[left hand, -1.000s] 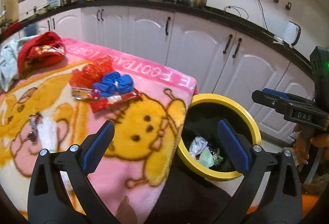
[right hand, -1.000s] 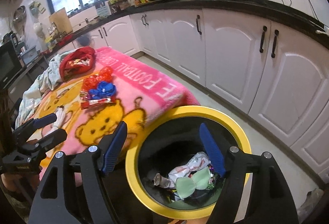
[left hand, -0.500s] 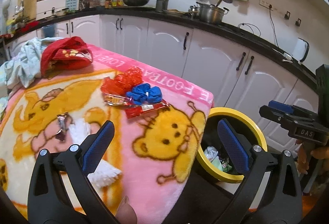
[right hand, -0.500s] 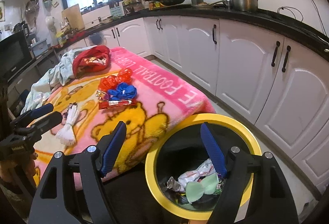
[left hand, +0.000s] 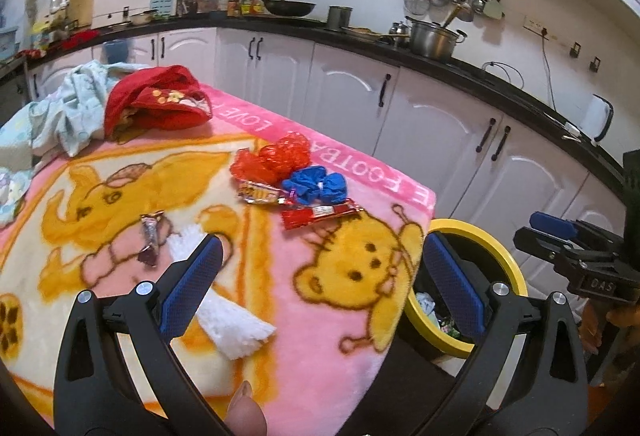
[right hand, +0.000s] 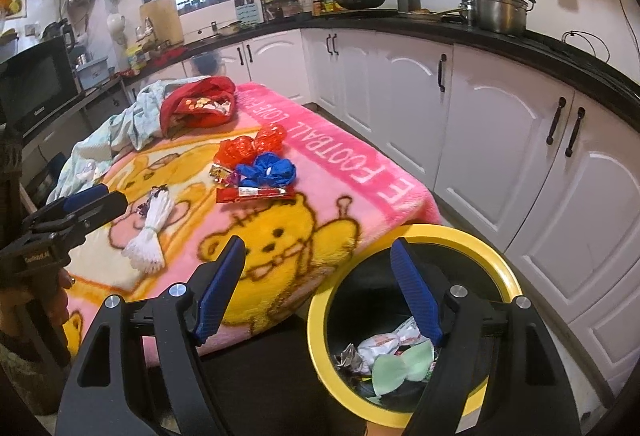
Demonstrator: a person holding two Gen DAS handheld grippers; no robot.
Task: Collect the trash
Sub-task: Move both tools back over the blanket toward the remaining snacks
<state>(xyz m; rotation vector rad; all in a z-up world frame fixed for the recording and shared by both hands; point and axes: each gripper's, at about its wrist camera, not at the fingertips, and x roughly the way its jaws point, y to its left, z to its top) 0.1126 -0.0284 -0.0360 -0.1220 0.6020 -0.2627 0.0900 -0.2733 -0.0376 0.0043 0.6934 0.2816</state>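
On the pink bear blanket lie a crinkled red wrapper, a blue wrapper, a red snack-bar wrapper, a small orange packet, a silver candy wrapper and a white bundle. My left gripper hangs open over the blanket's near part, holding nothing. The yellow-rimmed bin stands on the floor at the table's corner, with wrappers inside. My right gripper is open and empty, with its right finger over the bin and its left over the blanket edge.
A red cloth and a pale blue cloth are heaped at the blanket's far left. White cabinets under a black counter run behind the table and bin. The other gripper shows at the right edge, above the bin.
Both views have shifted from the bin towards the table: the bin slid right and the blanket with its wrappers fills more of each view. Both grippers stayed open and empty.
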